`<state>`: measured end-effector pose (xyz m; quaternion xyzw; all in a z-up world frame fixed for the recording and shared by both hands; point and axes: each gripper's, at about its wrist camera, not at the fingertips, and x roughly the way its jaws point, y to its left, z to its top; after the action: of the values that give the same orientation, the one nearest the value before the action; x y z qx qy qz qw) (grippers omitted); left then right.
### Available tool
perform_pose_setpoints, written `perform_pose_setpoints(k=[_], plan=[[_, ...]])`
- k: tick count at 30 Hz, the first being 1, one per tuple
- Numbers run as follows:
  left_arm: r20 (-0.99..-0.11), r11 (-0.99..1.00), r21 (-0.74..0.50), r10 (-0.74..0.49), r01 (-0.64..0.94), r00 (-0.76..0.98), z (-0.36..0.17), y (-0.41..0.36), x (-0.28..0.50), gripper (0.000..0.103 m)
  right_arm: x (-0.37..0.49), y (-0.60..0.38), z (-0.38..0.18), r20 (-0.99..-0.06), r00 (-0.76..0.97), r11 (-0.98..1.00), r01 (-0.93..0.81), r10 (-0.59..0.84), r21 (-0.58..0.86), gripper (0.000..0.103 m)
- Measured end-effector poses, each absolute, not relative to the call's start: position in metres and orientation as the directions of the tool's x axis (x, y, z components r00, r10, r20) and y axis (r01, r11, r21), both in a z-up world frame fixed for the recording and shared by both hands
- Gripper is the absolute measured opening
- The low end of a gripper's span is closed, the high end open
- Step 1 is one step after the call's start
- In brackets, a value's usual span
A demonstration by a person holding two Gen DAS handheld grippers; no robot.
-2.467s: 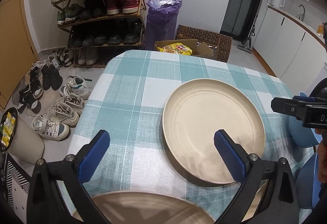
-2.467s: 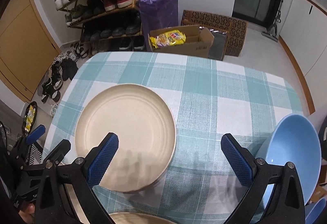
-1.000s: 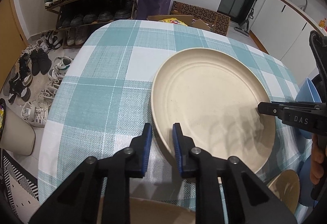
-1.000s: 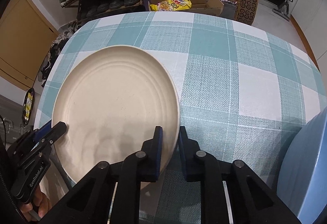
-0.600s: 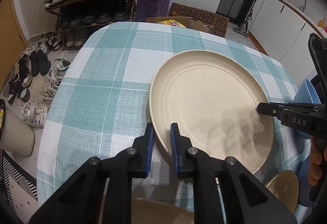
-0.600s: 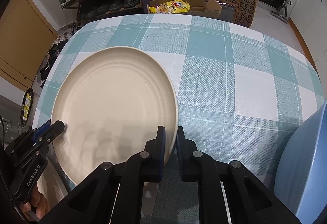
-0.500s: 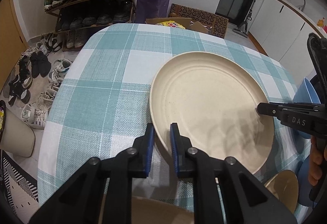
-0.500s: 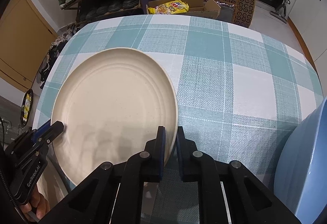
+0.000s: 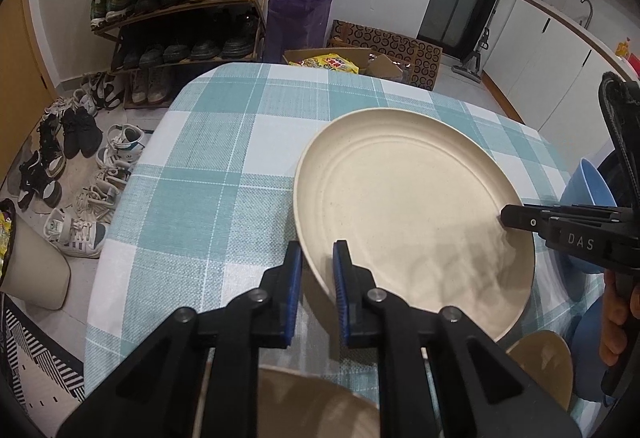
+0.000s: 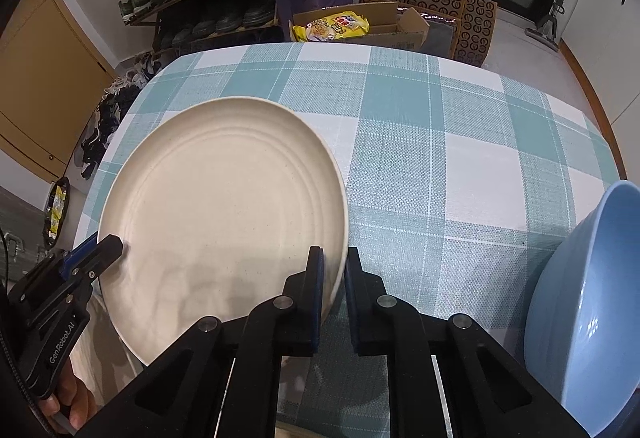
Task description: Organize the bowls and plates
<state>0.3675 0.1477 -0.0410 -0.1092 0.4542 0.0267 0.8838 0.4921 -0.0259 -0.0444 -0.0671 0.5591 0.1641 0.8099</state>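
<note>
Cream plate (image 9: 412, 206) hung above the checked tabletop (image 9: 224, 166), left tongs (image 9: 316, 278) and right tongs (image 10: 334, 278) each clamped on opposite rims, probably sharing its weight for level carrying.

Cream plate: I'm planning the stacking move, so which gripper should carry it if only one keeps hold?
Neither clearly. The left gripper and right gripper each have jaws clamped on opposite rims of the cream plate. Since the blue bowl crowds the right, I'd lean left.
</note>
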Motion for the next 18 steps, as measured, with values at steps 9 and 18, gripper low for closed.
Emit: perform_pose_setpoints(k=[9,18], plan=[[-0.787,0.977,-0.163,-0.043,-0.140,0.615,-0.016,0.144,0.350,0.013,0.476,-0.029,-0.021,-0.915,0.342,0.933,-0.350,0.211,0.085,0.011],[-0.762,0.978,-0.163,-0.043,-0.128,0.646,0.009,0.141,0.330,0.014,0.457,-0.035,0.006,-0.900,0.370,0.929,-0.359,0.229,0.089,0.011]])
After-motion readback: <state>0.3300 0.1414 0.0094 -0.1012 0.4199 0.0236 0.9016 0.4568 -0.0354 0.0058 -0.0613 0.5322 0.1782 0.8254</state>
